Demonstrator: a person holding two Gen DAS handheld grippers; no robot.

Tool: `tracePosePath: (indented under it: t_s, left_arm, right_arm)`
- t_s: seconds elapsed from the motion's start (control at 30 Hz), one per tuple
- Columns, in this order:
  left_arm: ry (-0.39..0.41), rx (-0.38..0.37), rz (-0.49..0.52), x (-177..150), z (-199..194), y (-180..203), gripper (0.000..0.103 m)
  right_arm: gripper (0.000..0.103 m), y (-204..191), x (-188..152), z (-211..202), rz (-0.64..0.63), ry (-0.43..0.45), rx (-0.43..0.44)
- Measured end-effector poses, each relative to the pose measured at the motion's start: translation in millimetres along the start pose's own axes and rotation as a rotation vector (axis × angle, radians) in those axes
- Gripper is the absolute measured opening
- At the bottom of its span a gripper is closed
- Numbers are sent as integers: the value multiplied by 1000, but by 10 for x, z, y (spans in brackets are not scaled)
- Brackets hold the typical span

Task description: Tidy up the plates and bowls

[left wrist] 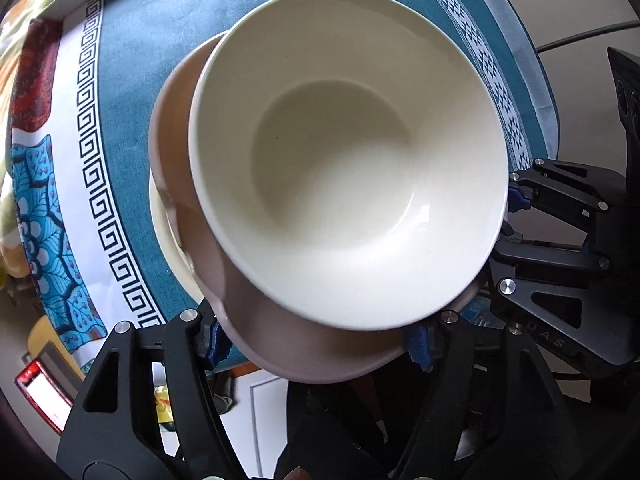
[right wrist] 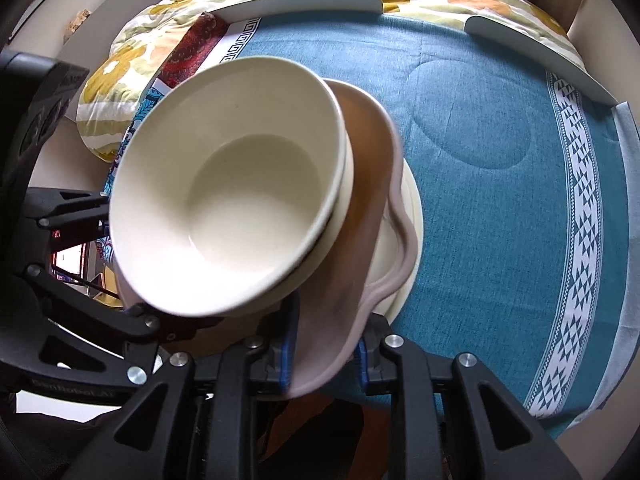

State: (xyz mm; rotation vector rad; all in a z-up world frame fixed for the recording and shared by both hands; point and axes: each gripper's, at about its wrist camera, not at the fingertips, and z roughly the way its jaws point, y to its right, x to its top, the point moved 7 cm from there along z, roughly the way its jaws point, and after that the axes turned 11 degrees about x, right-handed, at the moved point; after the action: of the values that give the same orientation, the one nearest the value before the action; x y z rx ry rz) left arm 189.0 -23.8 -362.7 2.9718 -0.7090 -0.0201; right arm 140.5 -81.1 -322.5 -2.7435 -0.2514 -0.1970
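You're at the stacking step: the cream bowl [left wrist: 348,160] sits nested on the pink plate [left wrist: 176,128], which lies over a cream plate [left wrist: 168,232] on the blue cloth [left wrist: 160,40]. Your right gripper [right wrist: 324,354] pinches the pink plate's near rim; your left gripper [left wrist: 320,344] stands wide, straddling that rim without pressing. Next, I'd ease the right free and square the stack.

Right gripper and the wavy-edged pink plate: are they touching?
Touching. In the right wrist view the right gripper has its blue-padded jaws closed on the rim of the wavy-edged pink plate, one either side.
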Motion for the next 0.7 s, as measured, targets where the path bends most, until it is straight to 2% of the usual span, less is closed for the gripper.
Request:
tracePosePath:
  t_s: [0.17, 0.23, 0.27, 0.33, 0.37, 0.7]
  left_arm:
    - [-15, -15, -12, -29, -41, -20, 66]
    - [-25, -24, -20, -47, -64, -42, 68]
    - [-28, -31, -24, -63, -85, -52, 72]
    - [-37, -38, -24, -64, -121, -37, 77]
    - [-31, -37, -19, -66, -153, -30, 79]
    - [-4, -14, -22, -235, -429, -50, 81]
  right_arm:
    - [25, 15, -7, -67, 19, -4, 8]
    - [29, 12, -17, -96, 16, -5, 2]
    - [31, 10, -22, -108, 14, -5, -1]
    - [41, 24, -34, -118, 16, -7, -15]
    - [42, 36, -43, -129, 21, -4, -14]
    - [43, -21, -154, -445, 37, 48, -15]
